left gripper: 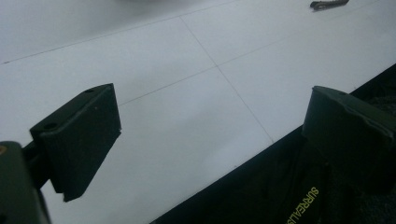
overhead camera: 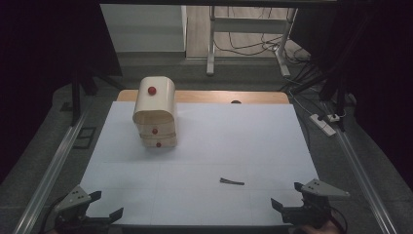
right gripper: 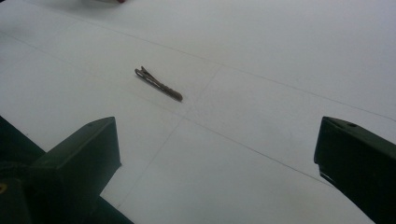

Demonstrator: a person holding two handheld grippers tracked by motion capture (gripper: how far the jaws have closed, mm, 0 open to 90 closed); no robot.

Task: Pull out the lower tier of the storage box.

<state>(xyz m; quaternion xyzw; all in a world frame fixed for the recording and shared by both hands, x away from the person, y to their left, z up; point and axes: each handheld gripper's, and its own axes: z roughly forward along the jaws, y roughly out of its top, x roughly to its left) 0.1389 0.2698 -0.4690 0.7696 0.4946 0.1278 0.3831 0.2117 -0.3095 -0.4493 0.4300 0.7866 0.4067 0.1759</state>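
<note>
I am looking down on a table (overhead camera: 204, 161) covered with a white sheet, faint fold or seam lines crossing it in a grid. At its far edge a strip of bare wood (overhead camera: 219, 96) shows beyond the sheet. The room is dim: grey floor around the table, a metal rail (overhead camera: 53, 165) running along the left side and another along the right, a pale cabinet (overhead camera: 143, 27) at the back, the legs of a light-coloured stand (overhead camera: 243, 29) with cables on the floor behind it, and a white power strip (overhead camera: 324, 124) on the floor to the right.

I count one small wooden drawer chest (overhead camera: 155, 113) with a rounded top, standing on the far left part of the sheet; three red knobs show on it, one on the top and two on the drawer fronts. I count one dark hair clip (overhead camera: 232, 182), lying flat on the sheet in the near right part, well apart from the chest; in the right gripper view it lies ahead of the jaws and to their left.

I count two grippers. My left gripper (overhead camera: 105, 204) sits at the near left edge of the table, jaws spread wide with nothing between them. My right gripper (overhead camera: 287, 195) sits at the near right edge, jaws likewise wide apart and empty, near the clip but not touching it.
</note>
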